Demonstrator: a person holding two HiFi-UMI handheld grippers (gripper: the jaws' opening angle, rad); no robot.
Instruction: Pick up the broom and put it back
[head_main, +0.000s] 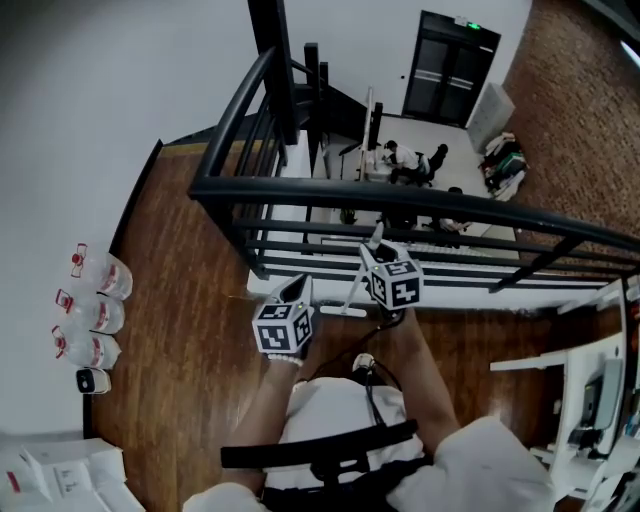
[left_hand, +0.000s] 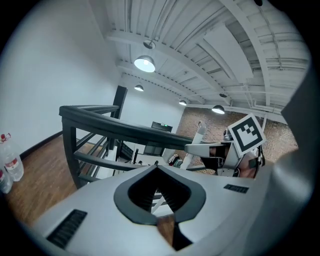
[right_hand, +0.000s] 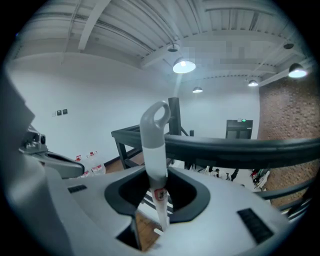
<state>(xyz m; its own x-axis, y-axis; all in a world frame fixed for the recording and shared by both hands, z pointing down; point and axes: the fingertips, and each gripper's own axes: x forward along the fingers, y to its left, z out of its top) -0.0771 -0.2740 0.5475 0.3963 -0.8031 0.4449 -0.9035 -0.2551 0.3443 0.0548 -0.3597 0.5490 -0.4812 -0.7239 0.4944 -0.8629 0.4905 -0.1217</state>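
Nearest the person's chest, above the wooden floor, the left gripper hangs with its jaws pressed together on nothing. Just beyond and to its right, the right gripper has its jaws pinching the broom by its white handle, which stands nearly upright, hanging loop on top. Past both runs the black railing, with bottles against the left wall and a lower room beyond.
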